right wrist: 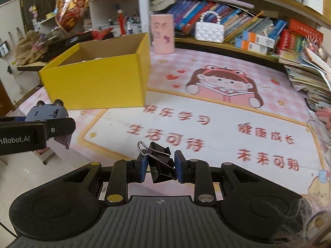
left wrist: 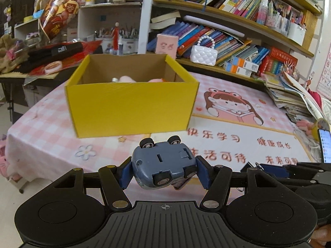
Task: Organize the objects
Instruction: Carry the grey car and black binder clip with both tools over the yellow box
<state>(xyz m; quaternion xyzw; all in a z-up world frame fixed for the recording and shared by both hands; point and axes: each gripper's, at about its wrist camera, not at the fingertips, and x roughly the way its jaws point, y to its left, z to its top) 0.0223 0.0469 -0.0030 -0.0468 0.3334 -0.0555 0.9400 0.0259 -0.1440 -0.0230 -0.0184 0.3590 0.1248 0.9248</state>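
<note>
Left tongs (left wrist: 164, 172) (marked "nRobot.AI") clamp toy car (left wrist: 163, 165); right tongs (right wrist: 159, 168) clamp binder clip (right wrist: 160, 162)

The left gripper (left wrist: 164, 173) clamps a toy car (left wrist: 163, 163) between its pads. The right gripper (right wrist: 161, 167), level beside it, pinches a binder clip (right wrist: 160, 163).

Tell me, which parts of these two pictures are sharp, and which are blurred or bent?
Left wrist view: toy car in the claw is sharp, yellow box slightly soft, bookshelves curve. Right wrist view: binder clip sharp, mat lettering smeared.
</note>
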